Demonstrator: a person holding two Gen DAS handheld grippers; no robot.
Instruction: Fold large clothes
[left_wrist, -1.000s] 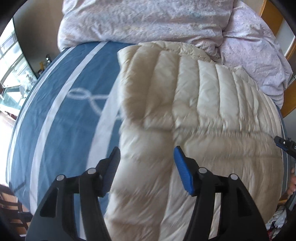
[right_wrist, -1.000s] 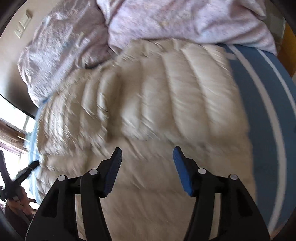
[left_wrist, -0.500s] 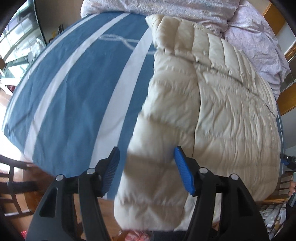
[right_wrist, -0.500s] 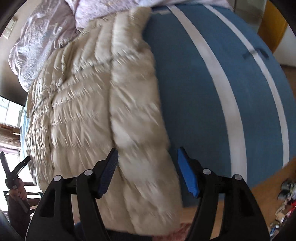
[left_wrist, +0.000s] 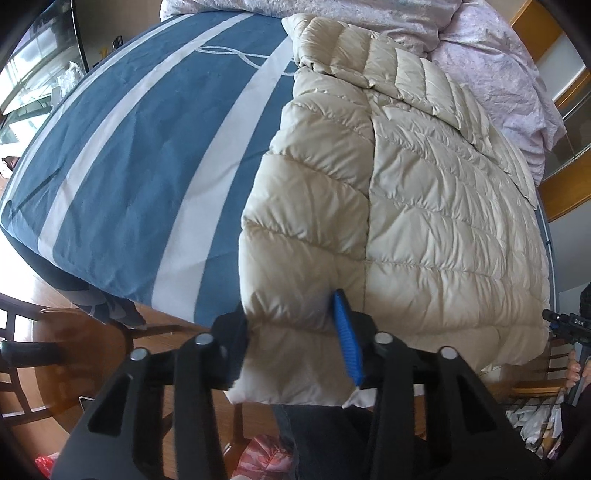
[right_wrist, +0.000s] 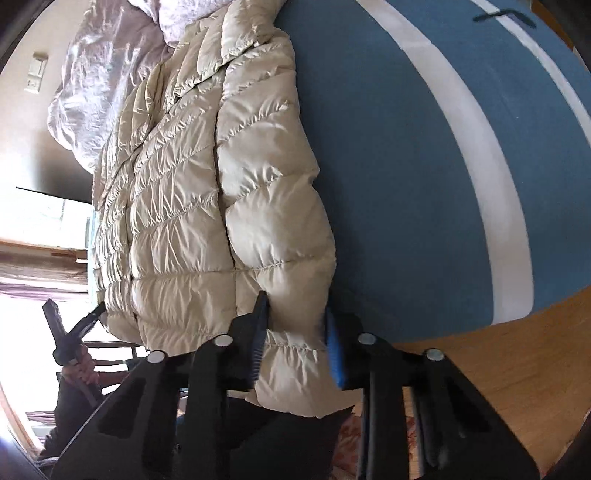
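Observation:
A cream quilted puffer jacket lies on a blue bed cover with white stripes; it also shows in the right wrist view. My left gripper has its fingers closing around the jacket's near hem corner, which hangs over the bed's edge. My right gripper grips the hem at another near corner, fabric pinched between the jaws. The blue pads press into the padding.
A lilac duvet is piled at the bed's far end. A wooden chair stands at the near left, wooden floor beside the bed, and a wooden frame at the right.
Both grippers pulled back from over the jacket to the bed's near edge. Their jaws narrowed from wide open and now clamp the jacket's hem.

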